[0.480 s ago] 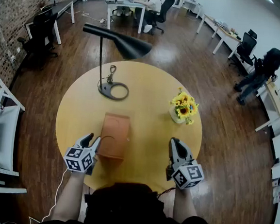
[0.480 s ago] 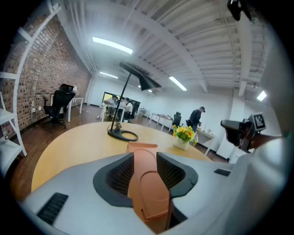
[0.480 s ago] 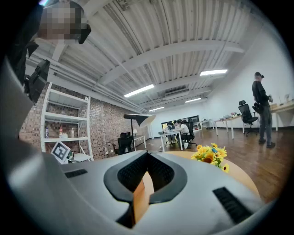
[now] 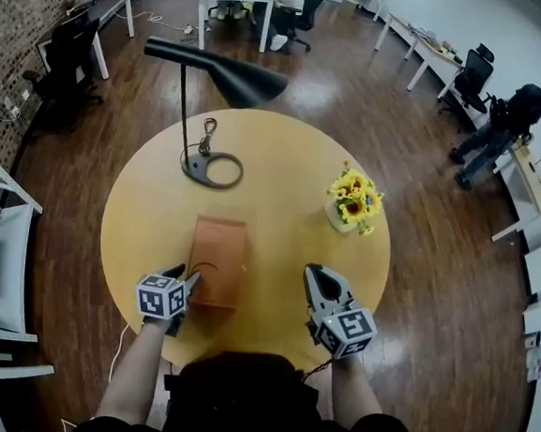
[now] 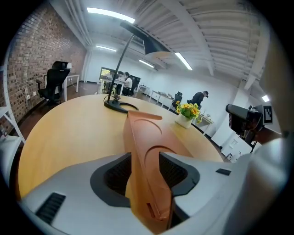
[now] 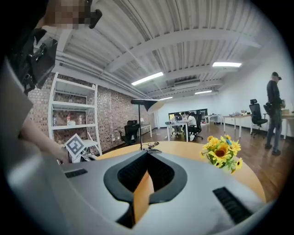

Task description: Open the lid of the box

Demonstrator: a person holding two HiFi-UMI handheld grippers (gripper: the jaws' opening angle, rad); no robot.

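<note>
A round table (image 4: 286,151) of smooth, pale wood is carrying a flat, rectangular tan box (image 4: 218,253). The box is matte with curved flap lines and is lying lid-down near the front edge. The left gripper (image 4: 186,276) is straddling the box's near left corner, its ribbed black pads spread and released. The right gripper (image 4: 316,275) is hovering to the right of the box, apart from it, with its jaws clenched on nothing.

No legible text or markings

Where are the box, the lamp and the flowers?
box (image 4: 220,253), head view, middle of its top face.
lamp (image 4: 246,82), head view, on its black shade.
flowers (image 4: 353,197), head view, on the yellow blooms.
</note>
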